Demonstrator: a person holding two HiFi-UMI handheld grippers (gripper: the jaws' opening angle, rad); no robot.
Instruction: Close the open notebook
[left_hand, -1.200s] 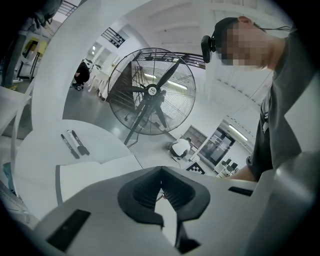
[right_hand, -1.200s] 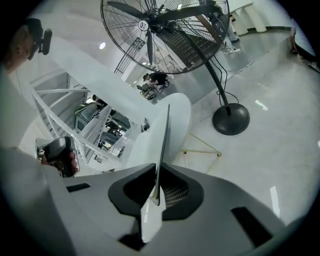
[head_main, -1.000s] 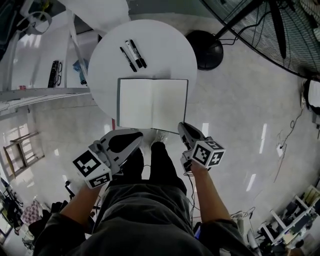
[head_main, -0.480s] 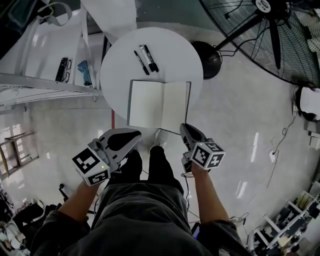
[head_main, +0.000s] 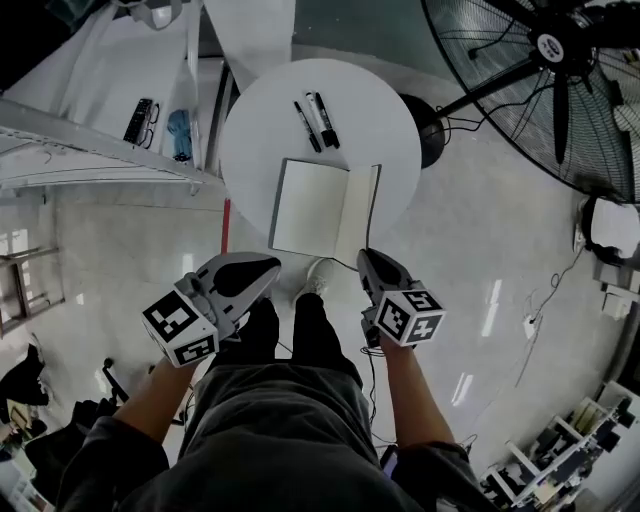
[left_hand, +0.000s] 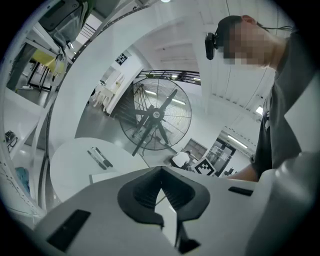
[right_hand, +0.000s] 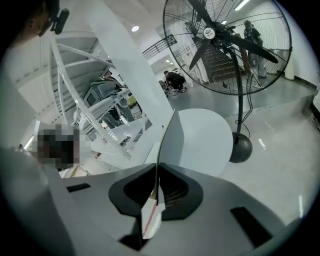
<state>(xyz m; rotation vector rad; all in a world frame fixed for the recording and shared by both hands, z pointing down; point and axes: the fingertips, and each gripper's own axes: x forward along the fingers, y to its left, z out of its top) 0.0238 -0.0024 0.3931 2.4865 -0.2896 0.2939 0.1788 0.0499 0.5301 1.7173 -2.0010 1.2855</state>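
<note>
The notebook (head_main: 305, 205) is lying open on the round white table (head_main: 255, 150) in the upper middle of the head view, with its right leaf (head_main: 362, 215) standing up off the table. The right gripper (head_main: 366, 257) is grasping the lower edge of that leaf: in the right gripper view the thin sheet is running straight up from between its clenched jaws. The left gripper (head_main: 270, 267) is hovering just below the notebook's lower left corner, its jaws pressing tip to tip with nothing between them. Two markers (head_main: 316, 118) are lying side by side on the table above the notebook, apart from it. One big fan (head_main: 555, 48) is filling the upper right, and its round base (head_main: 432, 128) is sitting on the floor just right of the table. One shelf (head_main: 90, 150) at upper left is carrying one pair of glasses (head_main: 140, 120)
</note>
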